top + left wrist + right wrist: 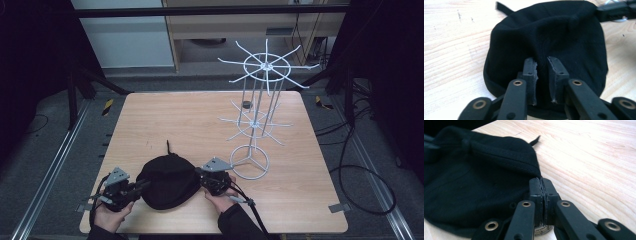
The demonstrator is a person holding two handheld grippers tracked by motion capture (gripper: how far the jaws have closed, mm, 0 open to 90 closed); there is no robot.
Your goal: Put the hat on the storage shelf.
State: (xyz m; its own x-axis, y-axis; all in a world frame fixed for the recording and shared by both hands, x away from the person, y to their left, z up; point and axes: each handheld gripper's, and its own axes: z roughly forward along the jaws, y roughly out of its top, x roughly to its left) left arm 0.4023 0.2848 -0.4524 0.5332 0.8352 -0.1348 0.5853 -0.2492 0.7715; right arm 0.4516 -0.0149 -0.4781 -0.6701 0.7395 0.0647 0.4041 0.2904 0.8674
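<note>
A black cloth cap [165, 182] lies on the wooden table [200, 120] near its front edge, a thin strap [168, 146] trailing from its far side. My left gripper [143, 186] is at the cap's left rim. In the left gripper view the cap [549, 32] bunches into folds between the narrowly parted jaws of that gripper [542, 61]. My right gripper [200, 176] is at the cap's right rim. In the right gripper view its jaws [541, 181] are pressed tight on the seamed edge of the cap [474, 170].
A white wire display rack [257, 115] with two tiers of radiating hooks stands on a ring base [250, 161] at the table's right, close to my right gripper. A small dark object [246, 104] sits behind it. Bare wood stretches across the left and far side.
</note>
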